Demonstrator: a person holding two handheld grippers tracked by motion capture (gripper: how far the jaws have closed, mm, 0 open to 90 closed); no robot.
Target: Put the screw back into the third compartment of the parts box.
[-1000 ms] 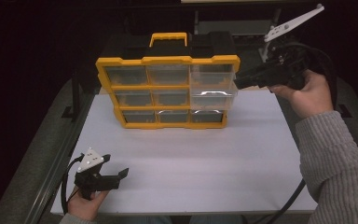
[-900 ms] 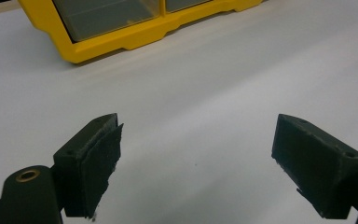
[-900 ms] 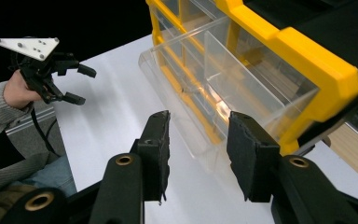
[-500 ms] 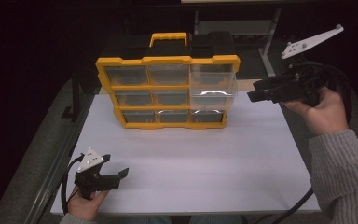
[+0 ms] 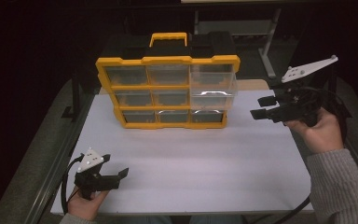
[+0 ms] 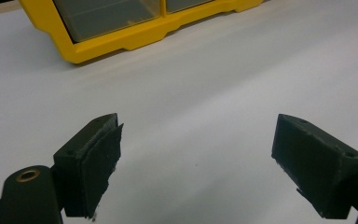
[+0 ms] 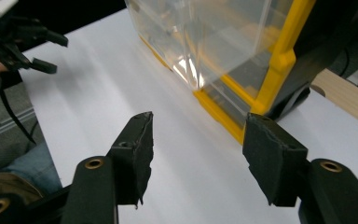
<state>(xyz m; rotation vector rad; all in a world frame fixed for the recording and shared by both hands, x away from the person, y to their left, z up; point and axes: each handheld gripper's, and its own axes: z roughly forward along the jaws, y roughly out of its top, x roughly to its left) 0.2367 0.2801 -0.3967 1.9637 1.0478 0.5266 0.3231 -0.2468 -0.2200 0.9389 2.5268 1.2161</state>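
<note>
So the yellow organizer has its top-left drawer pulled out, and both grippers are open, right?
Not quite: it is the top-right drawer of the yellow organizer that sticks out, as the high view shows. Both the left gripper and right gripper are open.

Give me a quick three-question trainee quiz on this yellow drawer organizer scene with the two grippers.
1. True or false: the right gripper is clamped on a drawer.
2. Which drawer of the yellow organizer is pulled out? A top left, B top right, C bottom middle.
3. Fill in: the left gripper is open and holds ____.

Key: 1 false, its jaws are open and apart from the organizer. 2 B. 3 nothing.
</note>
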